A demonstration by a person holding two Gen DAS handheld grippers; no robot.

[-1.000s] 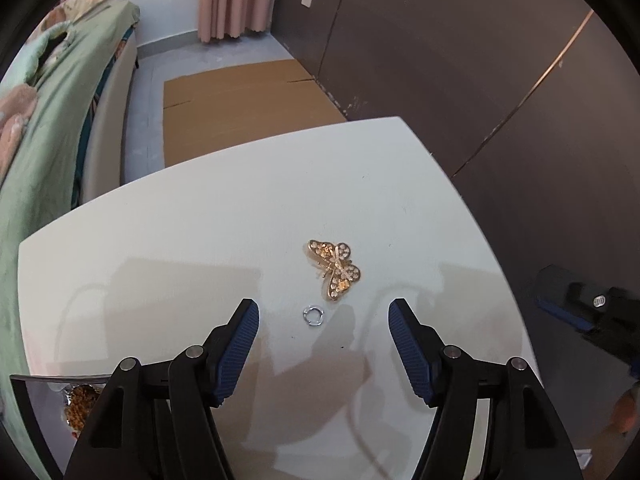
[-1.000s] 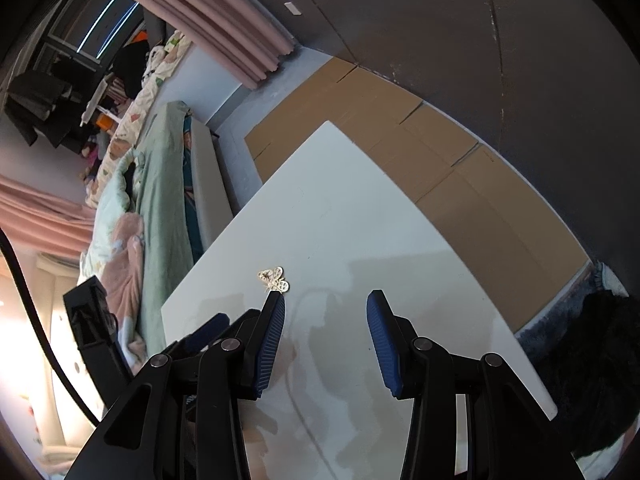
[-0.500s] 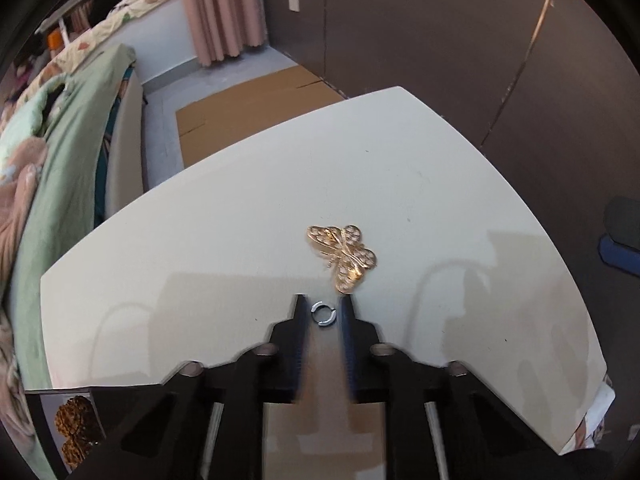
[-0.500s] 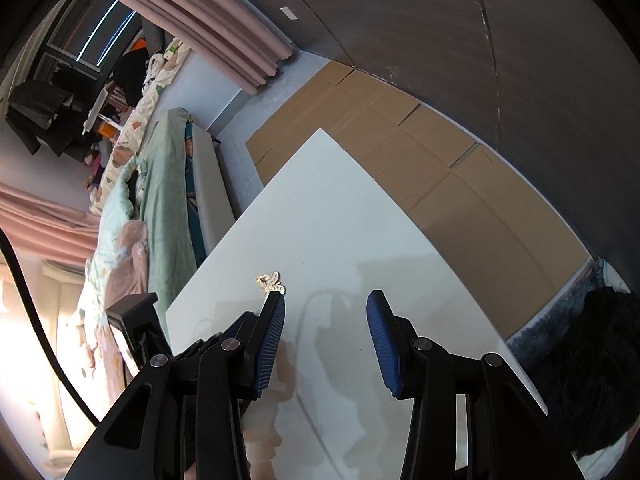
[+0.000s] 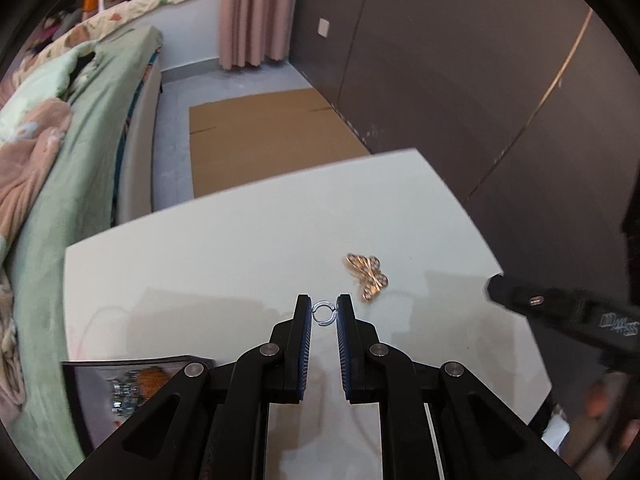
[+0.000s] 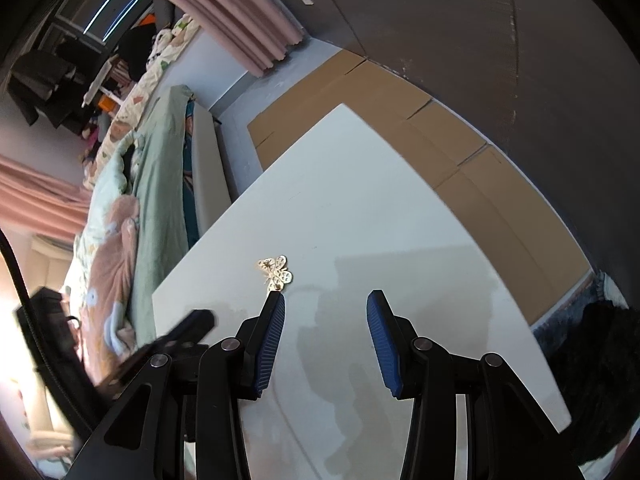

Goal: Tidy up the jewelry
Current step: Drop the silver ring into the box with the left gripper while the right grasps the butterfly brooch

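A small silver ring [image 5: 323, 313] is pinched between the tips of my left gripper [image 5: 324, 312], which is shut on it above the white table [image 5: 240, 240]. A gold butterfly brooch [image 5: 367, 276] lies on the table just right of and beyond the ring; it also shows in the right wrist view [image 6: 276, 273]. My right gripper [image 6: 325, 312] is open and empty over the table, with the brooch just beyond its left fingertip. A clear jewelry box [image 5: 132, 392] with beads inside sits at the near left.
The right gripper's body [image 5: 568, 316] reaches in from the right of the left wrist view. A bed with green bedding [image 5: 72, 152] stands left of the table. Cardboard sheets [image 5: 264, 136] cover the floor beyond. A dark wall [image 5: 460, 60] runs behind.
My left gripper closed from wide open onto the silver ring and has it between its tips. The view shifted so the brooch now sits to the right. My right gripper stayed open.
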